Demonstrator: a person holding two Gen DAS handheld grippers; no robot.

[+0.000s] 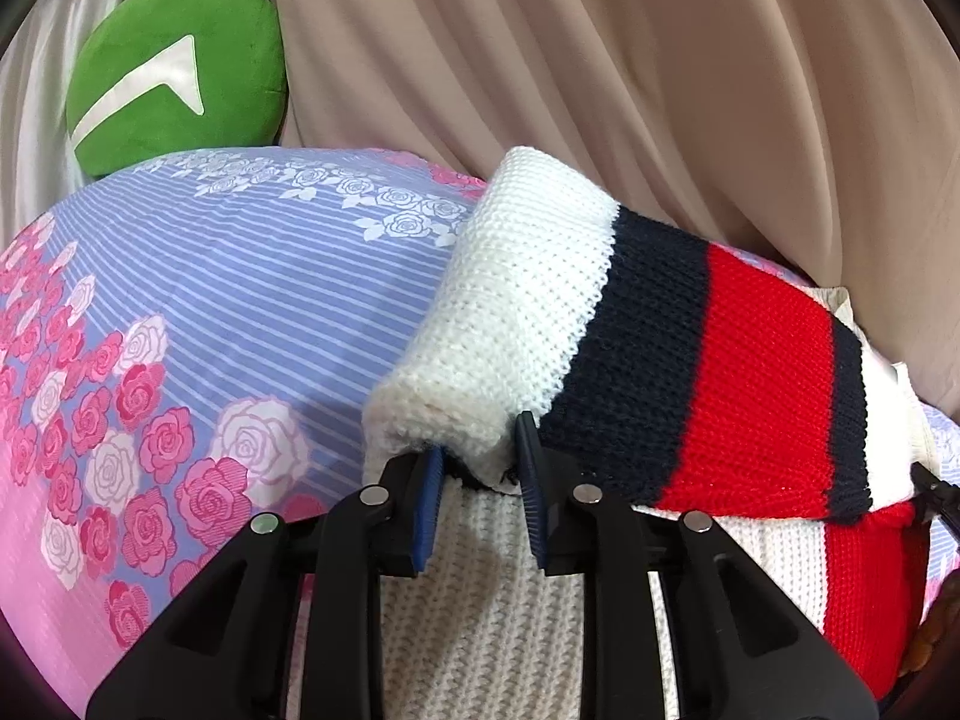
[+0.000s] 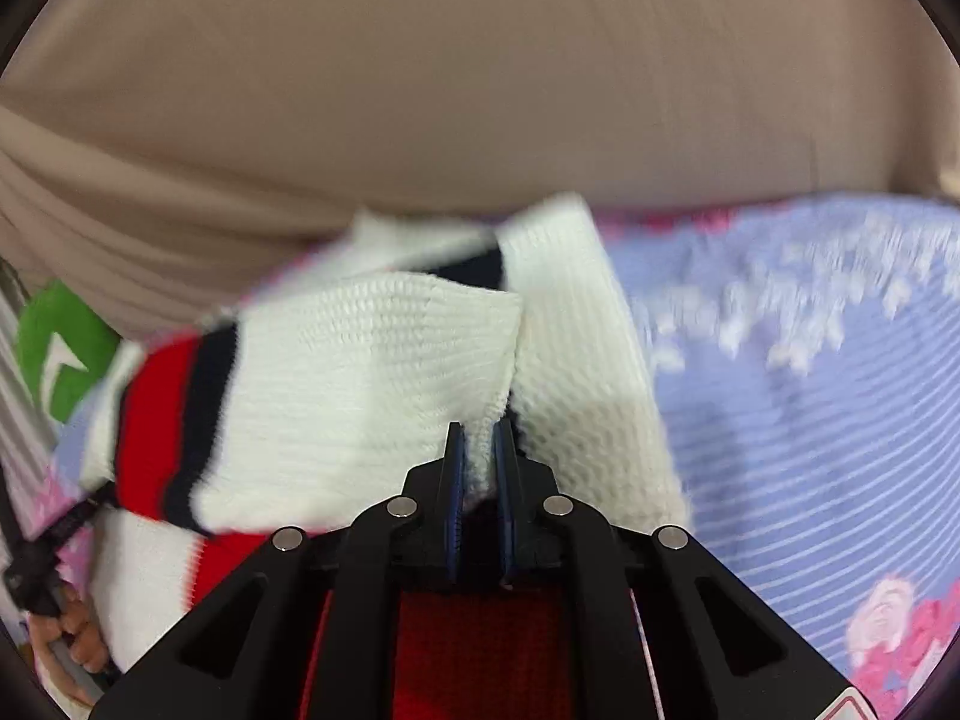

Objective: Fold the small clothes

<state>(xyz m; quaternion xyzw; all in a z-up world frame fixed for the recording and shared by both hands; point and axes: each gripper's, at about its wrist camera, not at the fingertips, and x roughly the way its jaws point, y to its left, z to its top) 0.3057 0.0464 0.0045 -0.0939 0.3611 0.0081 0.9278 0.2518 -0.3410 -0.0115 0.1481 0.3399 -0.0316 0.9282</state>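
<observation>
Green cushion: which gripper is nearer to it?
Left. The left gripper clamps the sweater on the green cushion's side; the right gripper grips farther away.

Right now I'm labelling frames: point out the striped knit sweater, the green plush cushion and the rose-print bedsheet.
striped knit sweater (image 1: 762, 372): left wrist view, red stripe.
green plush cushion (image 1: 150, 36): left wrist view, upper green face.
rose-print bedsheet (image 1: 270, 276): left wrist view, bare striped lilac area.

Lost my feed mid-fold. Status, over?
Left gripper shut on sweater edge; right gripper shut on its other edge. Top half lifted, folding over. Green cushion far off, nothing in the way.
</observation>
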